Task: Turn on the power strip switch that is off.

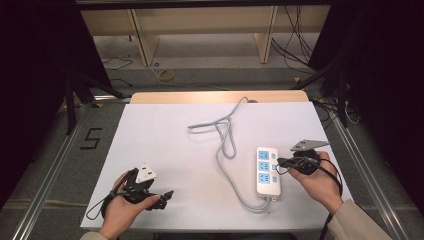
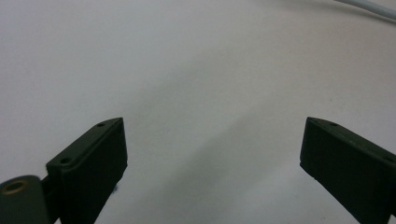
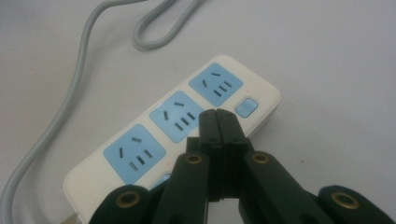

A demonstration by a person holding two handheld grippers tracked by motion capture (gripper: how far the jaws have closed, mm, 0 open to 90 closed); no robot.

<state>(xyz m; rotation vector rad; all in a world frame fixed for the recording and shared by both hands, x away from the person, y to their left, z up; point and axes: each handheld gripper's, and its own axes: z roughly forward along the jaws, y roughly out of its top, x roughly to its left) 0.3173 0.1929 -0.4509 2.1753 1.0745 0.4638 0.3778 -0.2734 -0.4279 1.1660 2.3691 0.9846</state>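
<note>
**Closed right tool poised over the strip's switch**

We note the right tool [image 3: 218, 116] with jaws pressed together, empty — tip above the white three-socket power strip [image 1: 268, 170] beside its blue button [image 3: 246, 107], likely to press. Left tool [image 2: 212, 154] gapes wide, empty, parked on the white surface [image 1: 170, 145].

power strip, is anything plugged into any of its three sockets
No, in the right gripper view all three blue sockets of the power strip lie bare, with no plug in any of them.
</note>
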